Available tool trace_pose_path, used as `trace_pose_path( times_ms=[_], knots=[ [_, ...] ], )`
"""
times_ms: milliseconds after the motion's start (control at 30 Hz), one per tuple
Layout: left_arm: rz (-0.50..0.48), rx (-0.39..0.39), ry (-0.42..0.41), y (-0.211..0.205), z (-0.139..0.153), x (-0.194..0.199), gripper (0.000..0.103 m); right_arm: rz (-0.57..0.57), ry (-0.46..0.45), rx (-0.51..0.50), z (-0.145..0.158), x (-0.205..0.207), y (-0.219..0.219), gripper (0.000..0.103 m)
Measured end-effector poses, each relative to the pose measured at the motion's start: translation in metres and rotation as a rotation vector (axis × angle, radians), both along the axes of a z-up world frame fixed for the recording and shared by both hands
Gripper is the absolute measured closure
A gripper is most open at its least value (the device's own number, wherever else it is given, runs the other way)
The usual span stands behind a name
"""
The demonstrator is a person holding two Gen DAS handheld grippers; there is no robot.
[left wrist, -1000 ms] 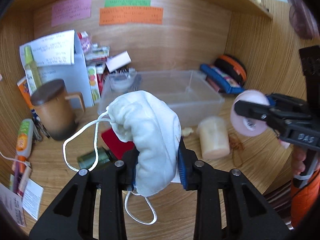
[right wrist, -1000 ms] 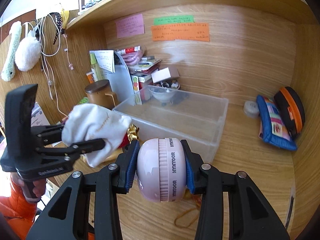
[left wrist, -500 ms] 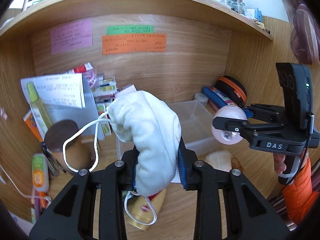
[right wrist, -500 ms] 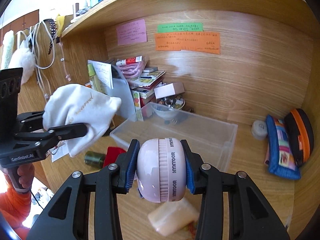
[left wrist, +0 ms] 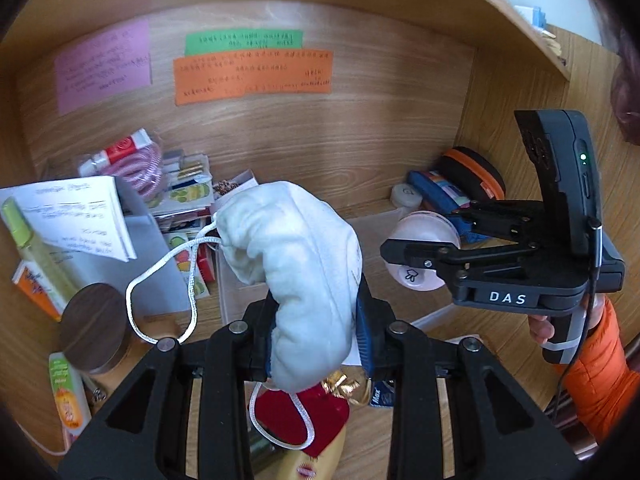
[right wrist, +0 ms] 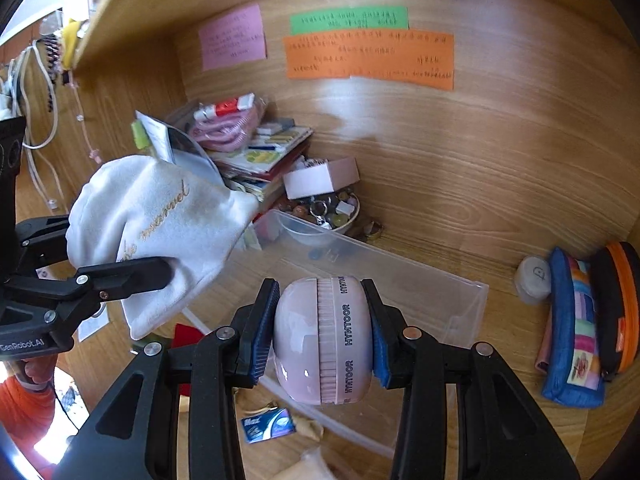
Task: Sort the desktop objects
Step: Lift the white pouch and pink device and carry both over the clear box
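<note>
My left gripper (left wrist: 316, 336) is shut on a white drawstring pouch (left wrist: 296, 264) and holds it in the air above the desk; the pouch (right wrist: 160, 224) with gold lettering also shows at the left of the right wrist view. My right gripper (right wrist: 324, 336) is shut on a round pink timer (right wrist: 326, 338) and holds it over the clear plastic bin (right wrist: 400, 280). The timer (left wrist: 420, 256) and right gripper show at the right of the left wrist view, over the bin (left wrist: 372, 232).
A stack of books and papers (right wrist: 260, 160) and a bowl of trinkets (right wrist: 324, 216) sit at the back left. A blue pouch (right wrist: 572, 328) and orange-black case (right wrist: 616, 308) lie at the right. A red bag (left wrist: 300, 412) and brown lidded mug (left wrist: 94, 328) lie below.
Both grippers have risen and moved toward the back wall, carrying the pouch and the timer over the bin. Both grips are unchanged.
</note>
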State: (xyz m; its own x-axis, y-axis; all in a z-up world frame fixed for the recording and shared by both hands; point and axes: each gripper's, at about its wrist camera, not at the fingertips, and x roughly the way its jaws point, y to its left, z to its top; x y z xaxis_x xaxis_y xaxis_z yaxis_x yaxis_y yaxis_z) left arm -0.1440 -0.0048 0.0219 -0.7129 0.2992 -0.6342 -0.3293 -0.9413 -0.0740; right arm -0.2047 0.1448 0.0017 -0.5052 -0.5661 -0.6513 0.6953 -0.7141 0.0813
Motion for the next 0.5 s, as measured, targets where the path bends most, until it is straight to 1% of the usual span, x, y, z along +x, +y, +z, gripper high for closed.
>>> trace_pose_path(
  times_ms=[133,333,500],
  knots=[
    [-0.011,-0.012,-0.037,0.001,-0.010,-0.023,0.072,-0.001,-0.028,0.035,-0.011,-0.015,-0.008,0.066],
    [-0.024,-0.040,-0.109,0.005,-0.035,-0.055,0.072,-0.007,-0.063,0.111,-0.030,-0.036,-0.017,0.066],
    [-0.037,-0.066,-0.157,0.008,-0.054,-0.072,0.072,-0.016,-0.092,0.183,-0.047,-0.050,-0.020,0.066]
  ],
)
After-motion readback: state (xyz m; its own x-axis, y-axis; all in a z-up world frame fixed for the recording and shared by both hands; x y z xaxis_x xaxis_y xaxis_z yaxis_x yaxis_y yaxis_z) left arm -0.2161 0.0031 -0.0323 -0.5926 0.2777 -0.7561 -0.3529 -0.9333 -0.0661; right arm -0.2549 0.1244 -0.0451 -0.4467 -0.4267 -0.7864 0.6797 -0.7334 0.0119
